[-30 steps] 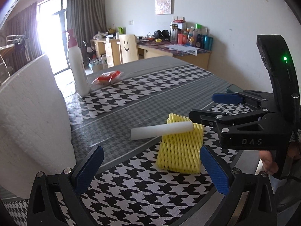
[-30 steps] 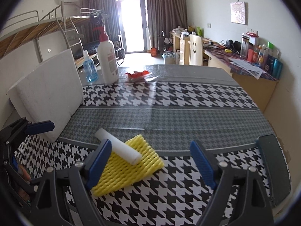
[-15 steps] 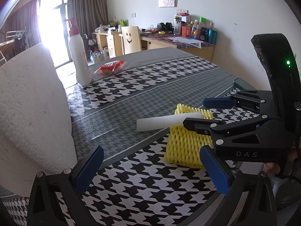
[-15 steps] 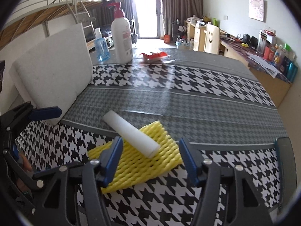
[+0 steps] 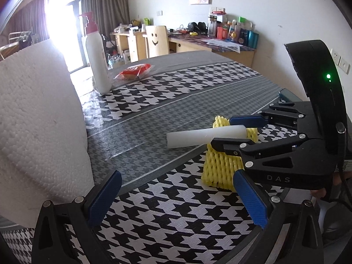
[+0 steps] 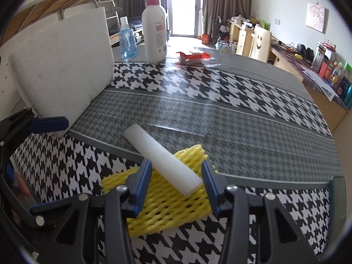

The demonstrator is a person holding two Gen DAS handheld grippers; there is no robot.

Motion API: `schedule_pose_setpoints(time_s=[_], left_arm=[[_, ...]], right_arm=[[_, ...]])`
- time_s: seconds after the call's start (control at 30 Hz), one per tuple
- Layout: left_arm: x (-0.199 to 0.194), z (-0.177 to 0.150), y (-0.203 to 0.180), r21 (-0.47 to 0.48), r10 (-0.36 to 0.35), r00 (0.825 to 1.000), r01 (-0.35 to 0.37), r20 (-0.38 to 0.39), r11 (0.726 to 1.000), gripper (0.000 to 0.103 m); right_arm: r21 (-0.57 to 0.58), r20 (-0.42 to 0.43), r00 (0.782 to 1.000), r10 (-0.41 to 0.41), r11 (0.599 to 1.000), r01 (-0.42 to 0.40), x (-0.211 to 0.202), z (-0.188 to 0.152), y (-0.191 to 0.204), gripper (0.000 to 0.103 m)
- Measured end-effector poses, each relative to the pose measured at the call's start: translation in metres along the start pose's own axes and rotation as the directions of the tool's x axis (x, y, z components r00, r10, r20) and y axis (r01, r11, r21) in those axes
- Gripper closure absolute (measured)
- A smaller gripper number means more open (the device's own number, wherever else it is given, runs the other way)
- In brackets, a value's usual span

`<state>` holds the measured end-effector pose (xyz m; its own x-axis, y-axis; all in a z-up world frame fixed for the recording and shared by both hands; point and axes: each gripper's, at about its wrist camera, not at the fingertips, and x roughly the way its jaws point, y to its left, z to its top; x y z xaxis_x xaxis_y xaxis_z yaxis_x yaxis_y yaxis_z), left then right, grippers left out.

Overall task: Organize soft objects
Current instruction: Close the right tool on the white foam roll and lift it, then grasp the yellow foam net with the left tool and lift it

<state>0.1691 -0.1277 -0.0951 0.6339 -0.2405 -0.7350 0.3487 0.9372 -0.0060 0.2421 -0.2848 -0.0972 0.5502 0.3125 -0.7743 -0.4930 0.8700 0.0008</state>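
Observation:
A white foam cylinder (image 6: 162,158) (image 5: 204,135) lies slantwise across a yellow foam net (image 6: 162,202) (image 5: 220,167) on the houndstooth tablecloth. My right gripper (image 6: 177,176) (image 5: 224,132) straddles the cylinder's near end. Its jaws are closing, and the blue pads (image 6: 144,180) stand close beside the cylinder without visibly squeezing it. My left gripper (image 5: 178,198) (image 6: 41,165) hovers open to the left of the net, with only tablecloth between its fingers. A thick white foam slab (image 5: 39,121) (image 6: 63,74) leans upright at the table's left.
A white pump bottle (image 6: 154,28) (image 5: 98,61), a small blue bottle (image 6: 126,44) and a red packet (image 6: 193,56) (image 5: 134,71) stand at the far end of the table. A dark flat object (image 6: 337,202) lies at the right edge. A chair and a cluttered desk stand beyond.
My right gripper has come forward and down over the cylinder's near end, and its jaws have narrowed around it. The left gripper has hardly moved.

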Motion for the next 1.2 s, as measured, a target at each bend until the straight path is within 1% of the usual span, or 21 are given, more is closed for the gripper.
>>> schedule_pose_setpoints(time_s=[0.1, 0.17, 0.23, 0.27, 0.33, 0.37, 0.63, 0.8, 0.97, 1.07, 1.2], left_arm=[[0.003, 0.000, 0.000, 0.001, 0.003, 1.000, -0.003, -0.013, 1.000, 0.002], [0.005, 0.001, 0.000, 0.002, 0.005, 1.000, -0.005, -0.012, 1.000, 0.002], [0.005, 0.002, 0.000, -0.002, 0.002, 1.000, -0.002, -0.011, 1.000, 0.002], [0.005, 0.002, 0.000, -0.003, 0.003, 1.000, -0.003, -0.011, 1.000, 0.002], [0.005, 0.003, -0.001, 0.001, 0.006, 1.000, -0.006, -0.008, 1.000, 0.002], [0.005, 0.003, -0.002, 0.004, 0.007, 1.000, -0.006, -0.005, 1.000, 0.002], [0.005, 0.009, -0.019, 0.041, 0.004, 1.000, -0.004, 0.003, 0.999, 0.002], [0.008, 0.011, -0.028, 0.058, -0.011, 1.000, 0.011, 0.005, 0.998, 0.002], [0.015, 0.013, -0.038, 0.086, -0.030, 1.000, 0.031, -0.010, 0.996, 0.013], [0.019, 0.014, -0.042, 0.093, -0.034, 0.999, 0.035, -0.017, 0.995, 0.017], [0.022, 0.015, -0.049, 0.106, -0.042, 0.999, 0.044, -0.021, 0.993, 0.018]], right_arm=[[-0.019, 0.001, 1.000, 0.005, 1.000, -0.005, 0.001, -0.001, 0.001, 0.051], [-0.011, 0.000, 1.000, 0.015, 1.000, -0.015, 0.001, -0.001, 0.000, 0.051], [-0.014, 0.003, 1.000, 0.015, 1.000, -0.014, -0.001, -0.001, 0.000, 0.059], [-0.010, 0.006, 1.000, 0.028, 1.000, -0.028, -0.003, -0.002, -0.001, 0.061], [0.005, 0.013, 0.998, 0.066, 0.998, -0.066, -0.008, -0.001, -0.004, 0.076], [0.012, 0.019, 0.997, 0.076, 0.997, -0.077, -0.010, -0.001, -0.005, 0.077], [0.072, 0.081, 0.988, 0.130, 0.988, -0.136, -0.032, 0.000, -0.013, 0.081], [0.113, 0.115, 0.985, 0.126, 0.984, -0.139, -0.042, -0.003, -0.022, 0.081], [0.159, 0.111, 0.988, 0.110, 0.979, -0.127, -0.042, -0.011, -0.033, 0.081], [0.177, 0.116, 0.988, 0.100, 0.977, -0.120, -0.046, -0.016, -0.038, 0.081], [0.209, 0.128, 0.988, 0.081, 0.972, -0.107, -0.052, -0.022, -0.048, 0.081]])
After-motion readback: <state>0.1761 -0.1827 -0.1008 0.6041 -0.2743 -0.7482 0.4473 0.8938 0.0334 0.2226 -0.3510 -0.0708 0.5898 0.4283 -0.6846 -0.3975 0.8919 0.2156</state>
